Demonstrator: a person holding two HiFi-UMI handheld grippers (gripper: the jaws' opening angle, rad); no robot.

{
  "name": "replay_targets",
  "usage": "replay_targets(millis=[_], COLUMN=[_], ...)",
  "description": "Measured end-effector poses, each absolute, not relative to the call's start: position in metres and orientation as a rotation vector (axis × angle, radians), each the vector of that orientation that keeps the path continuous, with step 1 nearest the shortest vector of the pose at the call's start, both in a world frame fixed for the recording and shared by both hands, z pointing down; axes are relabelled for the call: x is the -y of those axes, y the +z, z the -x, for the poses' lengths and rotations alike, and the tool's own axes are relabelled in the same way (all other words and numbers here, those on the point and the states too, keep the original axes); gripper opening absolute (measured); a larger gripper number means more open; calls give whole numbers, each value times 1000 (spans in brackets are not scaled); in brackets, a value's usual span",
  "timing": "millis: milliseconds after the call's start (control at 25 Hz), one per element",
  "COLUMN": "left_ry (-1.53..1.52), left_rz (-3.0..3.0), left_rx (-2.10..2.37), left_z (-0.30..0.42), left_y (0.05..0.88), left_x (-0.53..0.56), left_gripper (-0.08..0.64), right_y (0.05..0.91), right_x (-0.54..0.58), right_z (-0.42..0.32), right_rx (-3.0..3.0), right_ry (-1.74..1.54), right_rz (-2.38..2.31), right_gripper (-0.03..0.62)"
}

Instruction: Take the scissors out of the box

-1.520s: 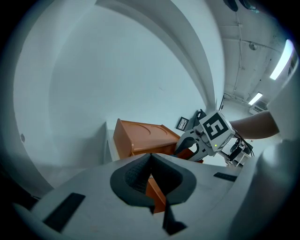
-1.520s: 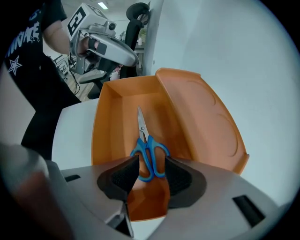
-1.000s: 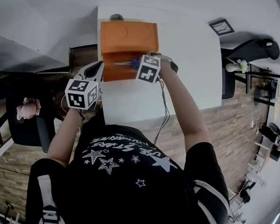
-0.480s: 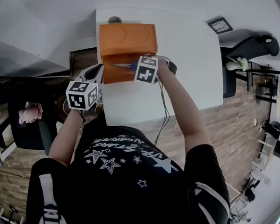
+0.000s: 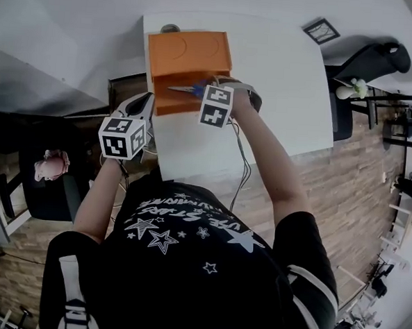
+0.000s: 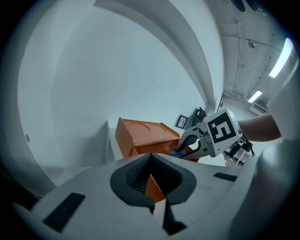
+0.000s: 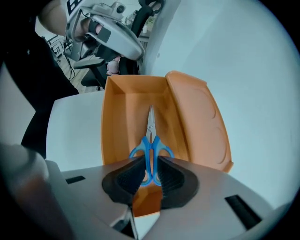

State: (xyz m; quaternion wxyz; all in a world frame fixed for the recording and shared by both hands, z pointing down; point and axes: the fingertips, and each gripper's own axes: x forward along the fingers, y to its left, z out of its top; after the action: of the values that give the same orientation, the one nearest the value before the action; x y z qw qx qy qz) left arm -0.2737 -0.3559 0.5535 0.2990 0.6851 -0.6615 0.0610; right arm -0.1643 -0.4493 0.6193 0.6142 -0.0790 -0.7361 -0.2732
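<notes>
Right gripper view settled it: my right tongs (image 7: 149, 171) had just been closing, and their pads were clamped on the blue handles of the scissors (image 7: 151, 149), which lay inside the open orange box (image 7: 117, 117) on the desk (image 5: 266, 94)

And your left tongs (image 6: 151, 180)?

Clenched on nothing, just beside the box's near corner. I judged the grip made and the taking-out not yet done; the next move called for a straight lift, blades kept clear of the walls

R claw (image 7: 150, 165) closing on scissors (image 7: 151, 143), L claw (image 6: 151, 154) shut
</notes>
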Motion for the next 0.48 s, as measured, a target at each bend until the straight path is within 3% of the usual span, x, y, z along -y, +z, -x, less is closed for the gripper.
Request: replay_targets(millis=[480], left_ry=[156], left_rz=[-1872], left_rx=[1798], left_z=[228], left_y=[519], left_x=[320], left_gripper=[18], right_y=[555], right_x=[417], right_z=[124], right_rx=[1876], right_ry=[-656], right_rz=[-35], right_gripper=[103])
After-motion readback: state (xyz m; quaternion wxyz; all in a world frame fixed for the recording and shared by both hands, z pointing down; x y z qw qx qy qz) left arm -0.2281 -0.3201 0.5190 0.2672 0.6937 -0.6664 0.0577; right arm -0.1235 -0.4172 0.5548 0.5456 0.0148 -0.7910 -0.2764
